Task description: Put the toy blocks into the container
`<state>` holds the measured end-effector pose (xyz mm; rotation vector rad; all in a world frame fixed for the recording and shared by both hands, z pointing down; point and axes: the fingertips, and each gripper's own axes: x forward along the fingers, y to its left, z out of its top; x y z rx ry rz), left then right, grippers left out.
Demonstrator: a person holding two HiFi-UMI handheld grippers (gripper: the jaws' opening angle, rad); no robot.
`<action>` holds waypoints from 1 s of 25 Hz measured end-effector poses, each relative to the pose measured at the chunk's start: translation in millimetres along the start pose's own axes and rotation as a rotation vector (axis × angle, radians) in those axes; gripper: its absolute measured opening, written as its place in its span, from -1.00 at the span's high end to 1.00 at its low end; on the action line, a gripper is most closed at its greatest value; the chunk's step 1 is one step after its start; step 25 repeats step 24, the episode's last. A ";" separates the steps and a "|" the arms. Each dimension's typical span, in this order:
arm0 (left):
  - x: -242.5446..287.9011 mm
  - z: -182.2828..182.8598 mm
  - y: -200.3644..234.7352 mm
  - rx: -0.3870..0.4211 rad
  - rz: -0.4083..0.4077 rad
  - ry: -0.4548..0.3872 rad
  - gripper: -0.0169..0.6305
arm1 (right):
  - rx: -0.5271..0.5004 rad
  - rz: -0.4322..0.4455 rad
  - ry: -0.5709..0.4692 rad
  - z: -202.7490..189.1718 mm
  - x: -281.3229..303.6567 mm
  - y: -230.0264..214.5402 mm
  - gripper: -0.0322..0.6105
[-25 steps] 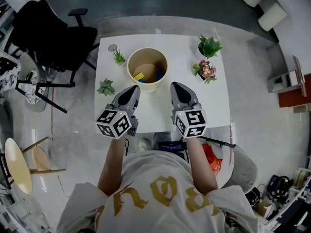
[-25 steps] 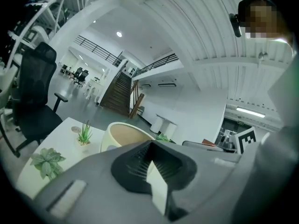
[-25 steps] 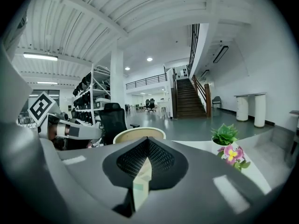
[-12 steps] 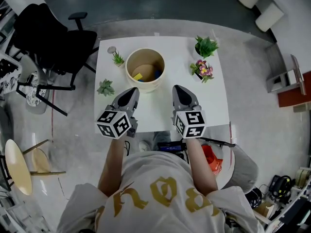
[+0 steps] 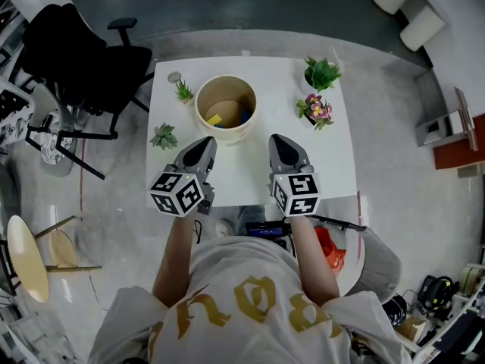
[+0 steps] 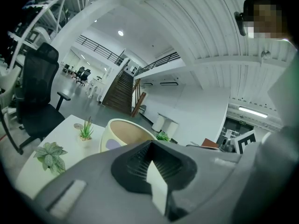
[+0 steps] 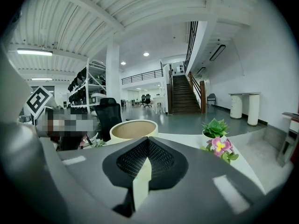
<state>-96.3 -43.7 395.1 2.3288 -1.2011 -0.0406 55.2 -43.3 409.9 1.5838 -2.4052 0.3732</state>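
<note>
A cream round container (image 5: 226, 132) stands on the white table (image 5: 330, 158) at the back middle. Inside it lie a yellow block (image 5: 216, 119) and a blue block (image 5: 245, 117). My left gripper (image 5: 205, 140) hovers just in front of the container, to its left, shut and empty. My right gripper (image 5: 277, 139) is level with it on the right, also shut with nothing in it. The container's rim (image 6: 122, 127) rises beyond the closed left gripper (image 6: 150, 146) in the left gripper view. In the right gripper view the container (image 7: 133, 129) stands past the closed right gripper (image 7: 147, 146).
Small potted plants stand round the container: two at the left (image 5: 184, 91) (image 5: 164, 136), a succulent (image 5: 321, 73) and a pink flower (image 5: 316, 111) at the right. A black office chair (image 5: 83, 59) is beyond the table's left corner.
The head view has shifted slightly, so the table sits a little further left in the frame. Both grippers stay where they were, shut.
</note>
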 end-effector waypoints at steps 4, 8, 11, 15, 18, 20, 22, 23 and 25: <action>0.1 -1.6 -0.1 -0.004 0.003 0.002 0.94 | 0.001 0.004 0.000 -0.9 -0.4 0.3 0.85; 0.2 -2.3 -0.9 -0.005 0.000 0.007 0.95 | 0.004 0.004 0.003 -2.1 -1.2 -0.8 0.85; 2.0 -3.3 -1.3 -0.005 -0.003 0.012 0.94 | 0.004 0.001 0.009 -3.4 -0.7 -2.5 0.85; 3.9 -4.5 -3.5 -0.003 -0.008 0.017 0.95 | -0.001 0.000 0.012 -4.2 -1.4 -3.4 0.85; 5.2 -4.8 -4.0 -0.008 -0.012 0.016 0.95 | 0.001 0.002 0.013 -5.1 -1.1 -3.7 0.85; 6.0 -3.4 -4.6 -0.020 -0.017 0.011 0.95 | 0.005 0.002 0.012 -4.8 -1.0 -4.2 0.85; 6.7 -1.6 -5.4 -0.025 -0.021 0.009 0.95 | 0.010 0.002 0.012 -3.9 -0.9 -4.6 0.85; 7.0 -0.8 -5.7 -0.026 -0.021 0.009 0.94 | 0.011 0.002 0.012 -3.4 -0.8 -4.7 0.85; 7.2 0.0 -5.9 -0.026 -0.022 0.009 0.95 | 0.012 0.002 0.012 -2.8 -0.8 -4.8 0.85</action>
